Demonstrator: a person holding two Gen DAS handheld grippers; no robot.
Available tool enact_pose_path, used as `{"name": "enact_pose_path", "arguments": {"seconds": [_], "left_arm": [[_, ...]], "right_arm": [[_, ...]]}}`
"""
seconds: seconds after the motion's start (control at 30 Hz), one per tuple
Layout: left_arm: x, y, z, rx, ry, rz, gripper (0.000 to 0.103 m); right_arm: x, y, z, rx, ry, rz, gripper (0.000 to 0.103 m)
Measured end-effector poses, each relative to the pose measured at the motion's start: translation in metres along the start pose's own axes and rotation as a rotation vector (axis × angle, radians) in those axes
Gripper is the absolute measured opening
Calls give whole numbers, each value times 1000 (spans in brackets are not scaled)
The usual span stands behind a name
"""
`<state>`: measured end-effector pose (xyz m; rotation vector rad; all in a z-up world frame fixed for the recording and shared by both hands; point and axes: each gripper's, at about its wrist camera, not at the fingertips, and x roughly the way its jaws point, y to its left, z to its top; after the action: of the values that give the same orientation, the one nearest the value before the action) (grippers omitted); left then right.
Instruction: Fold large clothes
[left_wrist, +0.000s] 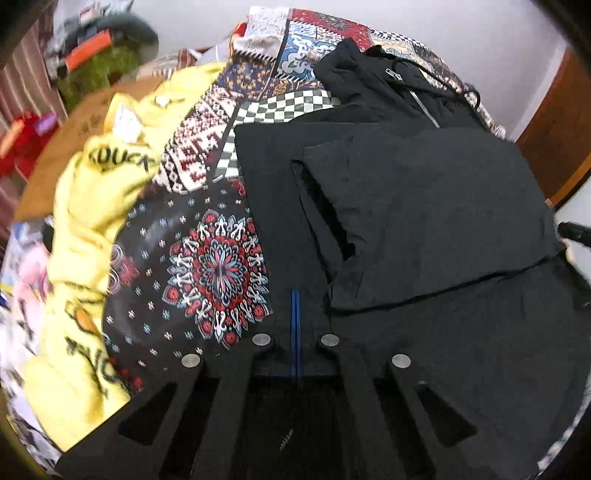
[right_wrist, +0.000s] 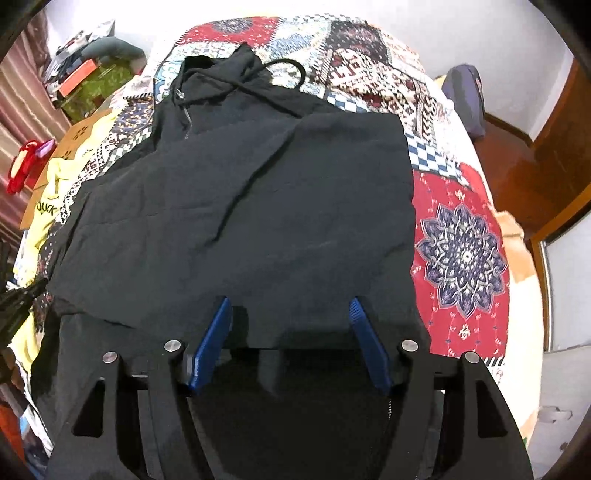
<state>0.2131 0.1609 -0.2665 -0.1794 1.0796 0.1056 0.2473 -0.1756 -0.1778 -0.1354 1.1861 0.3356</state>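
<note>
Nearest your cameras, your two grippers are hovering over the black hoodie (right_wrist: 236, 206), which is lying spread on the bed's patchwork quilt (right_wrist: 458, 254). Your left gripper (left_wrist: 295, 317) is pointing down at the hoodie's near left part; its jaws are pressed fully together, the blue pads meeting in one thin line, and you cannot tell whether any cloth is caught between them. Your right gripper (right_wrist: 290, 314) is standing over the hoodie's near hem with its jaws parted about halfway, gripping nothing, black fabric lying below the gap. One side of the hoodie is lying folded over its middle, and its hood, zip and drawstring are resting at the far end. A yellow garment (left_wrist: 92, 206) printed with "DUCK" is lying crumpled just left of the hoodie.
</note>
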Motion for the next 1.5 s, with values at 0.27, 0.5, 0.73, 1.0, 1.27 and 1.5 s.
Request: {"name": "enact_pose_path", "arguments": {"seconds": [0.27, 0.5, 0.73, 1.0, 1.27, 1.5], "left_arm": [[-47, -4, 40, 30, -118, 10, 21], [-72, -38, 96, 120, -222, 7, 52], [-55, -74, 151, 175, -283, 86, 90], [10, -86, 209, 148, -223, 36, 90], [71, -83, 265, 84, -192, 13, 90], [130, -70, 302, -26, -110, -66, 90]], "right_arm": [[-27, 14, 23, -29, -88, 0, 63], [-43, 23, 52, -66, -174, -3, 63], [-34, 29, 93, -98, -235, -71, 63], [3, 28, 146, -86, -233, -49, 64], [62, 41, 209, -107, -194, -20, 64], [117, 48, 255, -62, -108, 28, 63]]}}
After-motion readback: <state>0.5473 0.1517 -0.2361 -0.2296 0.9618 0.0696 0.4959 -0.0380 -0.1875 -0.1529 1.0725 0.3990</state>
